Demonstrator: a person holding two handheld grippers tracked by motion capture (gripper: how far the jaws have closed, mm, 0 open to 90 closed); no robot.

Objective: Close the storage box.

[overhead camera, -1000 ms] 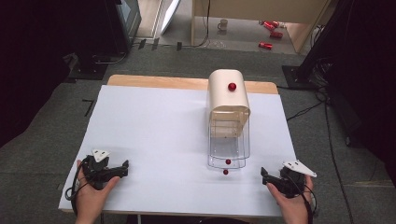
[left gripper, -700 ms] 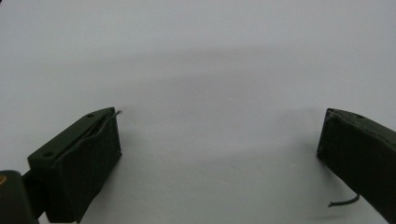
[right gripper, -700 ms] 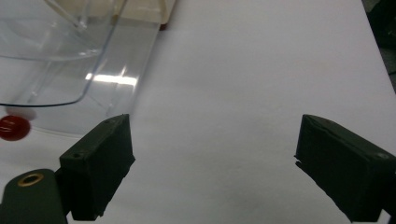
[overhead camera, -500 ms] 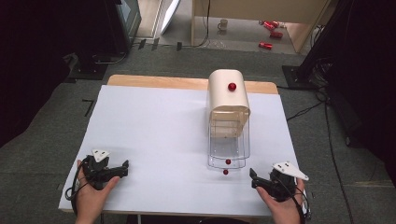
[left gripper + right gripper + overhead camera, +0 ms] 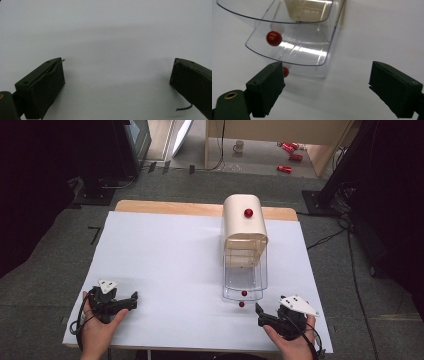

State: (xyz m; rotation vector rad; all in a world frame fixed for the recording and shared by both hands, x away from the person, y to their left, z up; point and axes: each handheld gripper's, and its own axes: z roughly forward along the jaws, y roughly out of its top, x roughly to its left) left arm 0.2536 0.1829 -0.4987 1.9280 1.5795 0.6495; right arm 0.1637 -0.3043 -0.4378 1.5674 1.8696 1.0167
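A small cream drawer unit [image 5: 244, 222] with a red knob [image 5: 248, 212] on top stands right of the table's middle. Two clear drawers [image 5: 243, 281] are pulled out toward me, each with a red knob [image 5: 274, 38] on its front; the lower drawer's knob [image 5: 285, 72] peeks past my right gripper's left jaw. My right gripper [image 5: 260, 315] [image 5: 329, 75] is held just in front and to the right of the drawers, open, with nothing between its jaws. Near the front left corner, my left gripper [image 5: 133, 300] [image 5: 117, 72] rests open over bare white table.
The white table top [image 5: 170, 260] has a wooden strip along its far edge. Beyond it lie a grey floor, cables, black stands, a mug and red cans. A cable trails from each gripper.
My right gripper has moved left, toward the front of the pulled-out drawers, and risen slightly. The left gripper has stayed in place.
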